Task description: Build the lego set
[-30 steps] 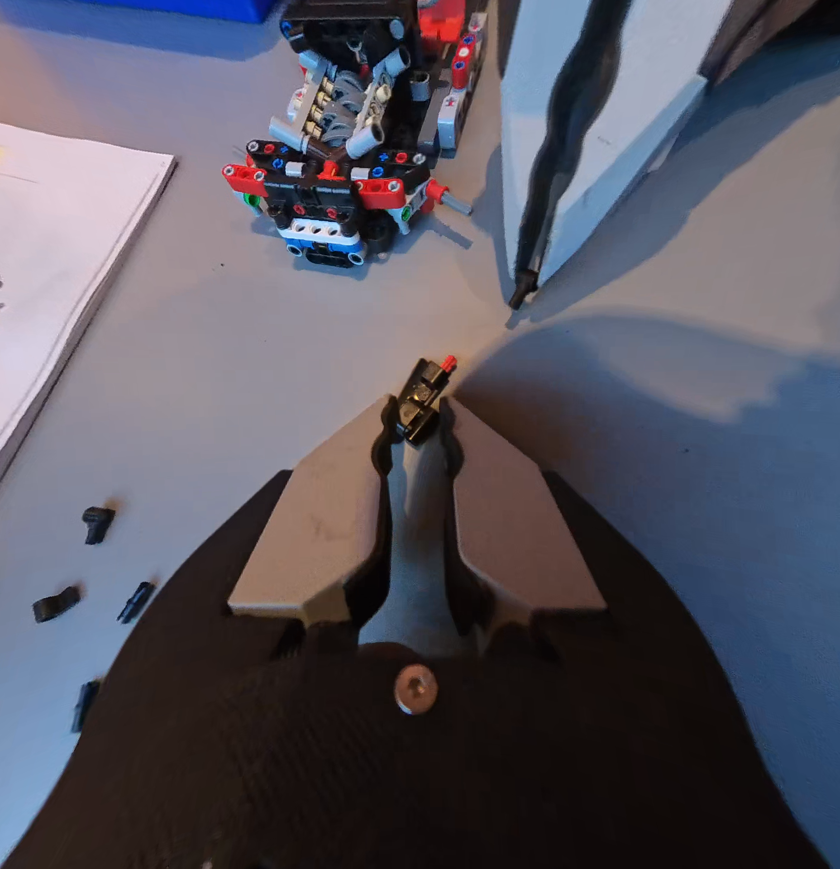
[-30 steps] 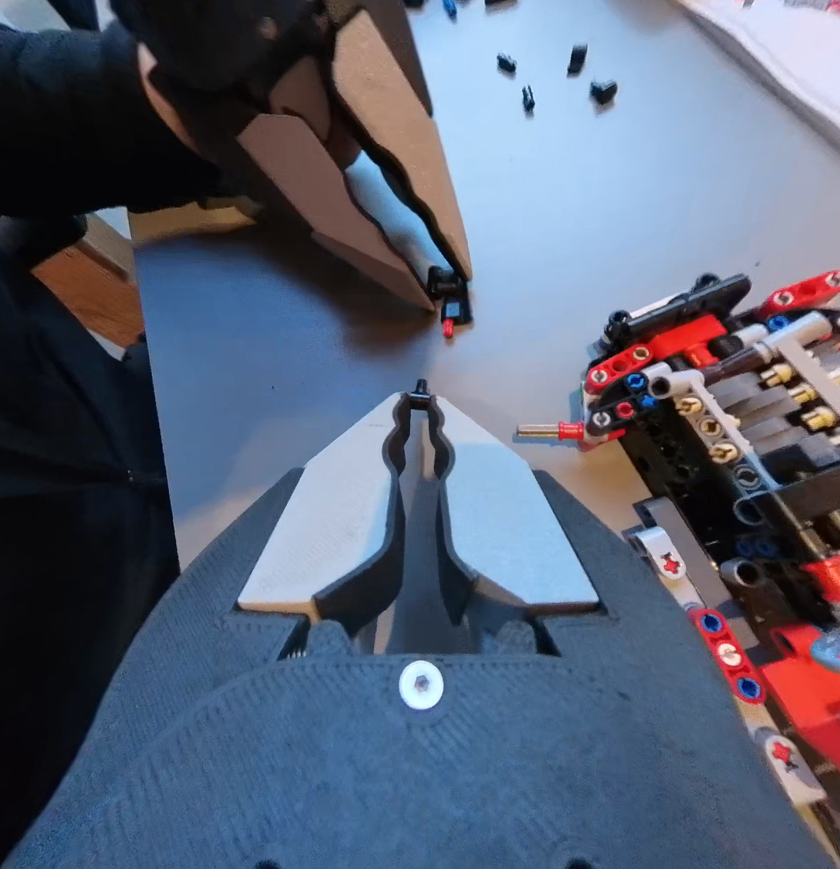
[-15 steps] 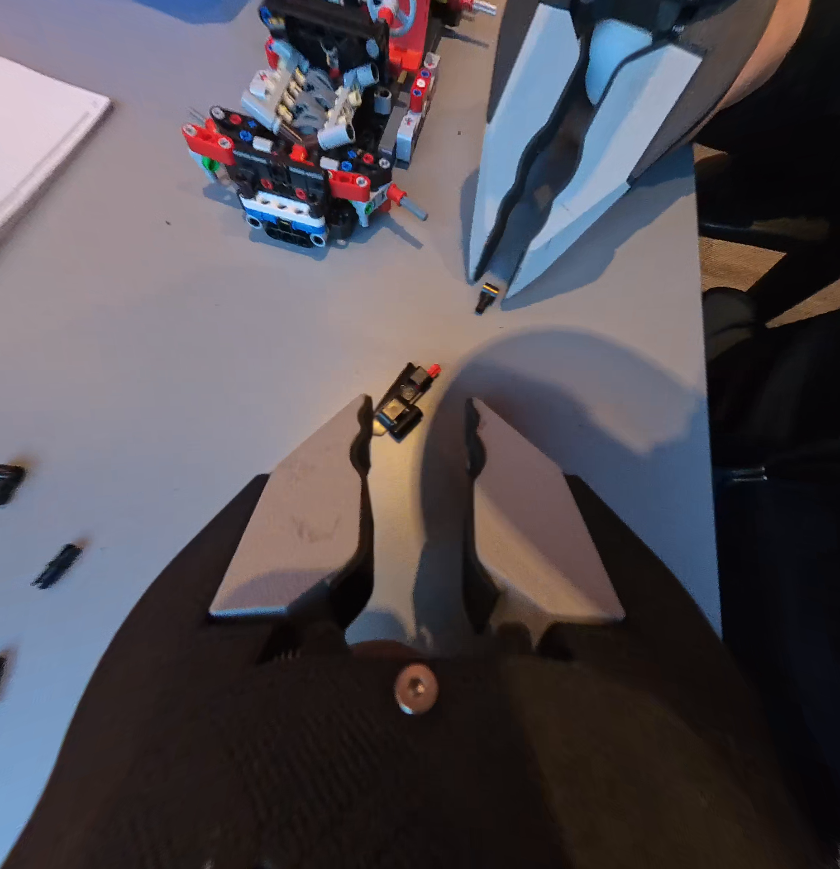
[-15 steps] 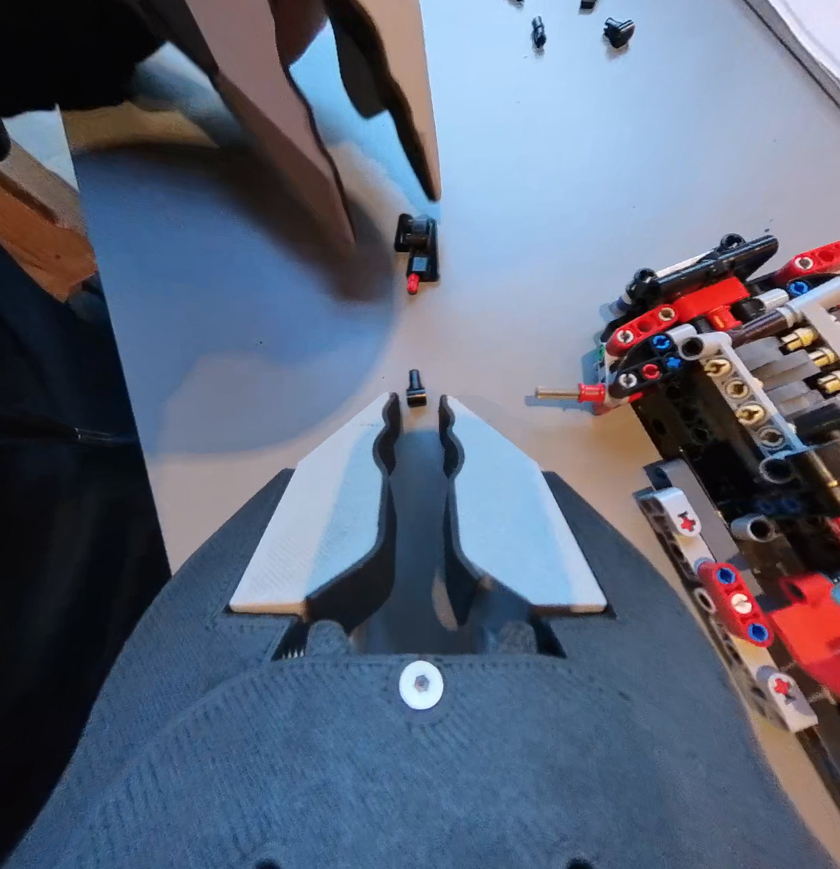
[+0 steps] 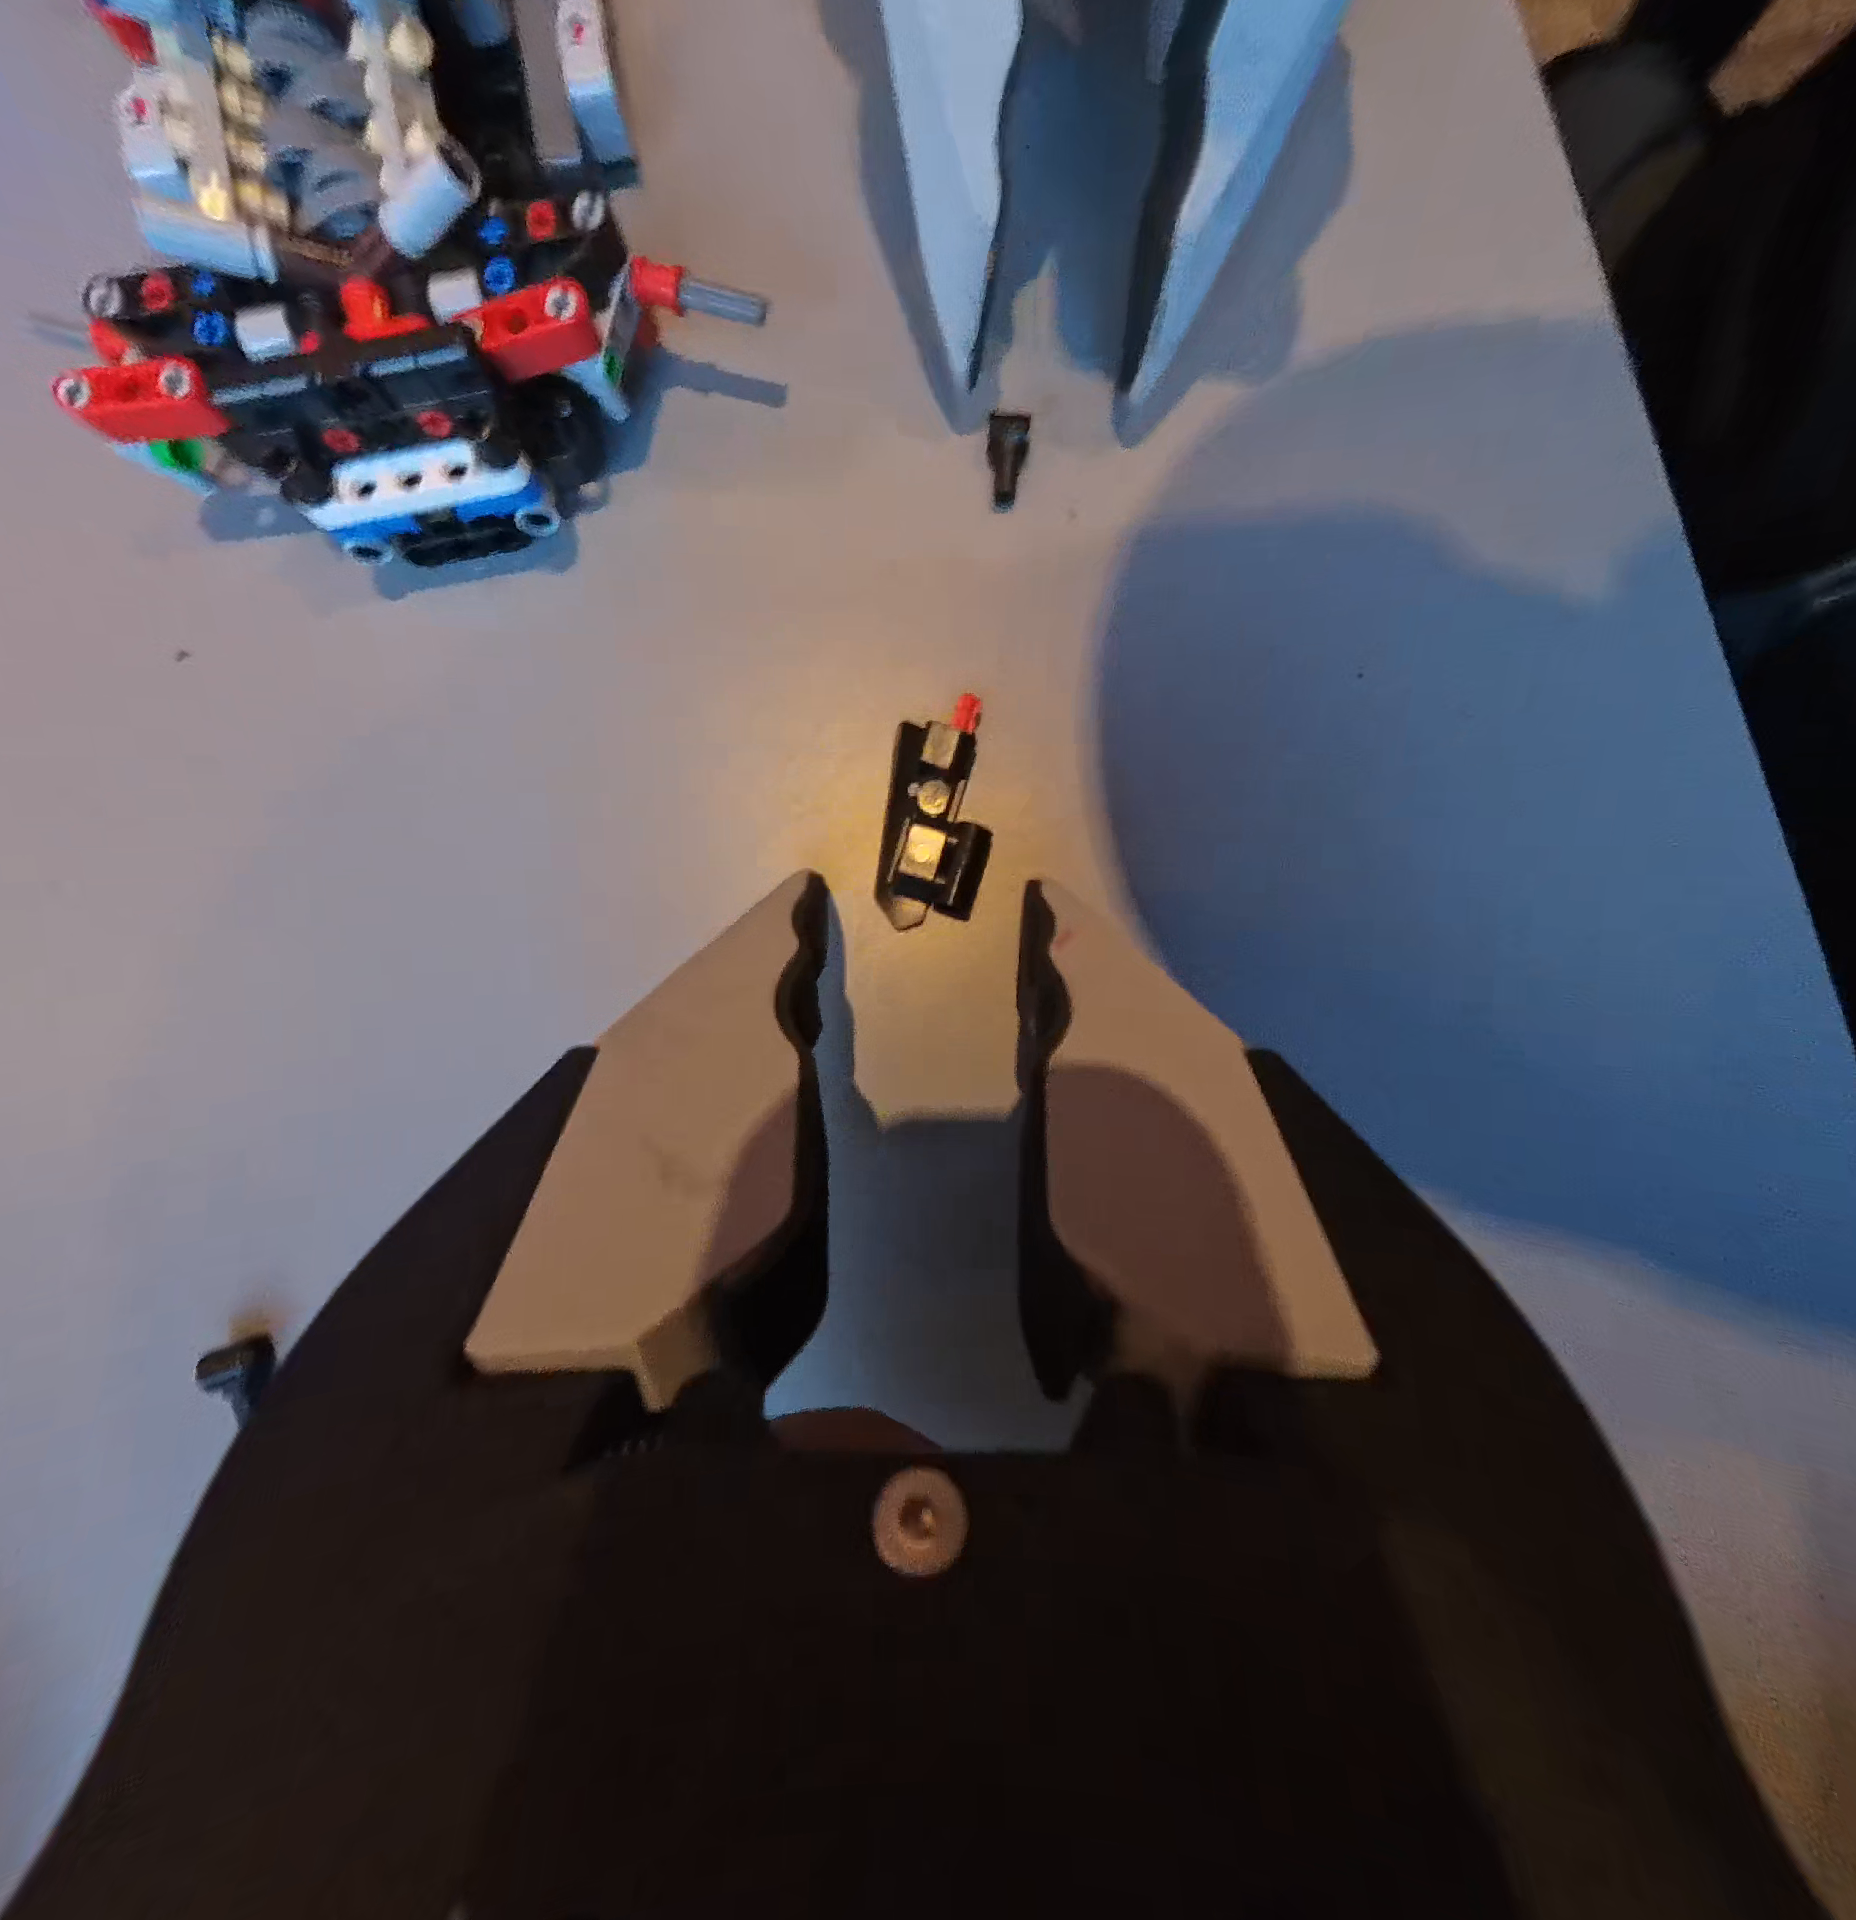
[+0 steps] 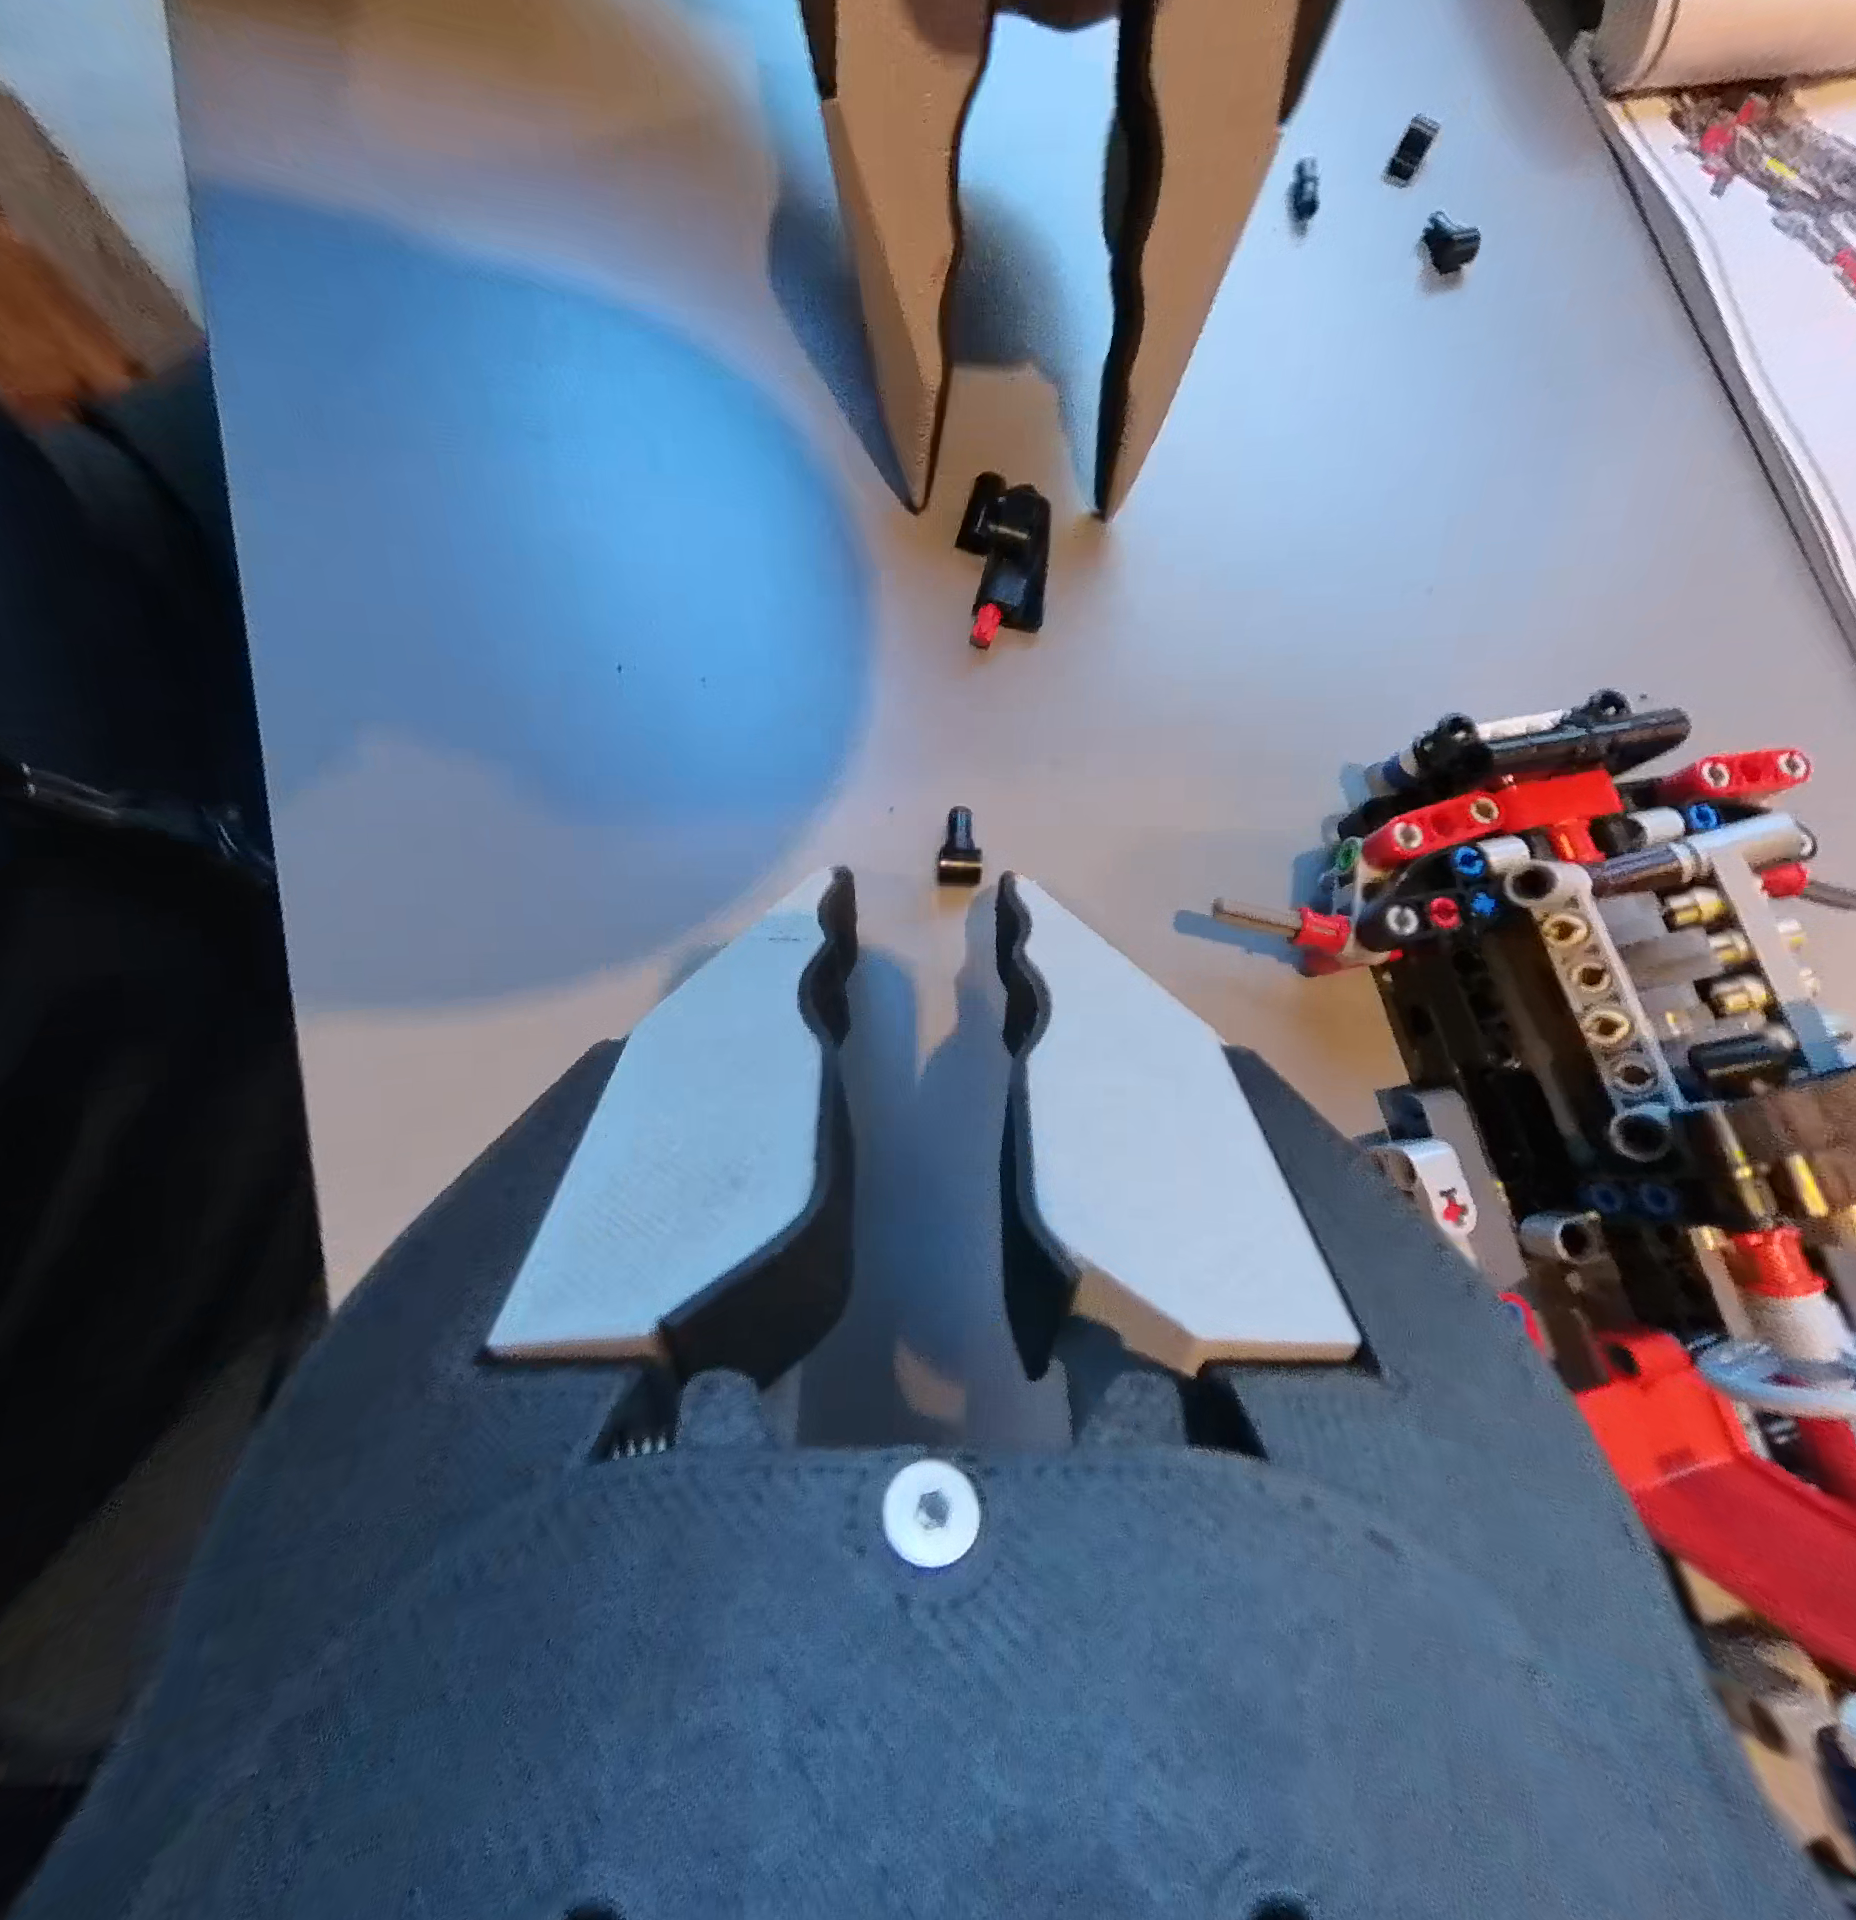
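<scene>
Two tools face each other over the grey worktop (image 5: 488,831), both w/ fingers apart and holding nothing. Left tool (image 5: 924,904) sits low over a small black piece w/ a red pin at its far end (image 5: 929,821); that piece lies flat on the worktop just ahead of the fingertips, roughly between them, not touching either as far as the left wrist view shows. Right tool (image 6: 924,894) has a tiny black peg (image 6: 960,847) lying on the worktop just in front of its tips, slightly nearer its right finger. In the left wrist view the same peg (image 5: 1007,452) lies by the right tool's (image 5: 1049,405) tips. In the right wrist view the black piece (image 6: 1002,561) lies just below the left tool's (image 6: 1007,509) tips.

Part-built lego model (image 6: 1589,987), red, black, grey w/ blue pins, stands on the worktop to the right tool's right side; a grey axle w/ a red collar (image 6: 1277,920) sticks out toward the middle. Model (image 5: 352,312) is top left in the left wrist view. Few loose black bits (image 6: 1412,145) lie farther off near an open instruction booklet (image 6: 1786,156). One more black bit (image 5: 233,1366) lies beside the left tool's body.
</scene>
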`<control>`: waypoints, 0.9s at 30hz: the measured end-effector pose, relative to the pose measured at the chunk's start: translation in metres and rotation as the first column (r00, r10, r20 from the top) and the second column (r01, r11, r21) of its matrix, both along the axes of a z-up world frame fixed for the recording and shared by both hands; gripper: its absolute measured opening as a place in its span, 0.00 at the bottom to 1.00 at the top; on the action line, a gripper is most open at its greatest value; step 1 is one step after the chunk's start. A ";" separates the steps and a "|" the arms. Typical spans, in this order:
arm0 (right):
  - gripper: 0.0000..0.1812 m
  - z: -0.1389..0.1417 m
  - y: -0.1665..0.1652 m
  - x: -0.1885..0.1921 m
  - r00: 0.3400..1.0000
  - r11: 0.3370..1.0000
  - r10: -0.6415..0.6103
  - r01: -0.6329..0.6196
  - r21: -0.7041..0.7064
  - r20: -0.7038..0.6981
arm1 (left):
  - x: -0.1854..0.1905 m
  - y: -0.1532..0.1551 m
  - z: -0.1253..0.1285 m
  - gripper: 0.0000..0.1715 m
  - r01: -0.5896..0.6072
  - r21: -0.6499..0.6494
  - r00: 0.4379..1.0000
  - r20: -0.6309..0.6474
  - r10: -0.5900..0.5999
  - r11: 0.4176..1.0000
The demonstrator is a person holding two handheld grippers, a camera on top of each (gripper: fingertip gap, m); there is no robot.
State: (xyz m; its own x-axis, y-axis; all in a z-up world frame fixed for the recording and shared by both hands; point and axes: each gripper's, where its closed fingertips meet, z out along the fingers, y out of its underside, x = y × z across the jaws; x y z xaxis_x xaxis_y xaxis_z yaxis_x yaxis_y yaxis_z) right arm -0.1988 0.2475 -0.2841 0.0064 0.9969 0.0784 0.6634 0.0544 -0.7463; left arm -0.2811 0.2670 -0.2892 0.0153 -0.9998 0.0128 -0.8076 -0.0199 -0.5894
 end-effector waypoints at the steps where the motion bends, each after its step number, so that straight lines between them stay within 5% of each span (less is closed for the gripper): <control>1: 0.13 -0.001 0.001 0.001 1.000 0.999 0.019 -0.019 0.029 0.011 | 0.002 -0.001 0.000 0.19 0.020 -0.015 1.000 0.006 -0.020 1.000; 11: 0.11 0.003 0.004 -0.013 0.996 0.993 0.090 -0.088 0.076 -0.023 | 0.011 -0.004 0.001 0.11 0.025 -0.064 0.997 0.072 -0.020 0.998; 17: 0.12 0.021 0.013 -0.048 0.988 0.998 -0.058 0.052 -0.041 -0.141 | 0.016 -0.002 0.002 0.10 -0.061 -0.097 0.989 0.126 0.073 0.993; 23: 0.11 -0.002 0.018 -0.065 0.997 0.997 -0.072 0.072 0.034 -0.002 | 0.018 -0.004 0.001 0.10 -0.238 -0.050 0.961 0.130 0.243 0.970; 27: 0.09 -0.003 0.014 -0.073 0.999 0.998 -0.033 0.032 0.052 0.008 | 0.014 -0.013 0.001 0.17 -0.238 -0.033 0.964 0.115 0.241 0.971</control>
